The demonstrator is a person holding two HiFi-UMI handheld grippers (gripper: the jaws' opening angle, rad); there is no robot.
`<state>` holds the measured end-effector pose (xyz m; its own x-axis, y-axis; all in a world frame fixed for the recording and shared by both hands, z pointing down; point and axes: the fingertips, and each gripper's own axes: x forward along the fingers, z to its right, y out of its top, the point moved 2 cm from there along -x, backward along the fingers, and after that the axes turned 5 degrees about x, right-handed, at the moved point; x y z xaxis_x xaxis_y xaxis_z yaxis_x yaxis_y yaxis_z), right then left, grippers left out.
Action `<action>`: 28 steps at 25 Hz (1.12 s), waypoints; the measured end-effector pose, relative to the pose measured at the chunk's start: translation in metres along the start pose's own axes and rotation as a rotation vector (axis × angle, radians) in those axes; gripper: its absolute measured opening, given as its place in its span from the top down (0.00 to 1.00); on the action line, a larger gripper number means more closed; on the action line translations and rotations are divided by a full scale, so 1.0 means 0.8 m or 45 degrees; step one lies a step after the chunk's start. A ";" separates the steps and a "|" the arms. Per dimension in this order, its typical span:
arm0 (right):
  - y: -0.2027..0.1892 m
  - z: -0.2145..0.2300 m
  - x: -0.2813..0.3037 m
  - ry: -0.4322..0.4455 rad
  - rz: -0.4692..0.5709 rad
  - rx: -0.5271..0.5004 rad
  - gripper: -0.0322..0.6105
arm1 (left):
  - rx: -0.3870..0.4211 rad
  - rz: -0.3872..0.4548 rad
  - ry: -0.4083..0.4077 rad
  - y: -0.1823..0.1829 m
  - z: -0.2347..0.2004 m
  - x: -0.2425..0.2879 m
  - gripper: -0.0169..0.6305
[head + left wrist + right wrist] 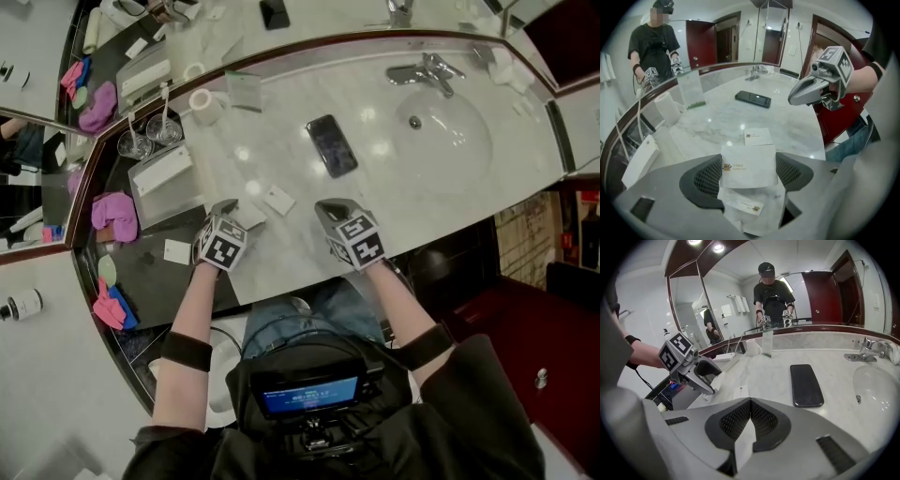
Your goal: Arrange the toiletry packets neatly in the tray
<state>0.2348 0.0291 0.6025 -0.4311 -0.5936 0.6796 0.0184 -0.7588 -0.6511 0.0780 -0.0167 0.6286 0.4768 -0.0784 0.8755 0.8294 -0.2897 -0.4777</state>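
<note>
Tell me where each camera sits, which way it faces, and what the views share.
Head view: on the head, facing down at the counter; forearms, left gripper, right gripper show.
Left gripper view: on the left gripper, facing across the counter; its jaws hold packets.
Right gripper view: on the right gripper, facing the mirror; its jaws grip a white packet.
Shared: the phone, in all three.

I wear a black short-sleeved top (478,412), a black band (186,352) on each forearm and what look like blue jeans (323,305). My left gripper (225,208) and right gripper (330,208) are grey, each with a white cube (221,246) of black square markers and dark meshed fingers (701,180).
</note>
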 end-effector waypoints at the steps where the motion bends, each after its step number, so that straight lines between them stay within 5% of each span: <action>1: 0.004 -0.001 0.001 0.002 0.007 -0.010 0.94 | -0.010 0.037 0.012 0.006 -0.002 -0.010 0.42; 14: 0.069 -0.056 -0.011 0.106 0.113 -0.136 0.94 | -0.216 0.655 0.357 0.041 -0.022 -0.150 0.42; 20: 0.081 -0.085 0.003 0.148 0.117 -0.198 0.94 | -0.402 0.708 0.546 0.005 -0.047 -0.189 0.42; 28: 0.136 -0.187 0.059 0.292 0.112 -0.356 0.94 | -0.638 0.620 0.648 -0.077 -0.110 -0.215 0.42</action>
<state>0.0817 -0.0414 0.5133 -0.6302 -0.5536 0.5444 -0.1691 -0.5864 -0.7922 -0.0804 -0.0693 0.5141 0.4584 -0.6860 0.5651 0.2833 -0.4899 -0.8245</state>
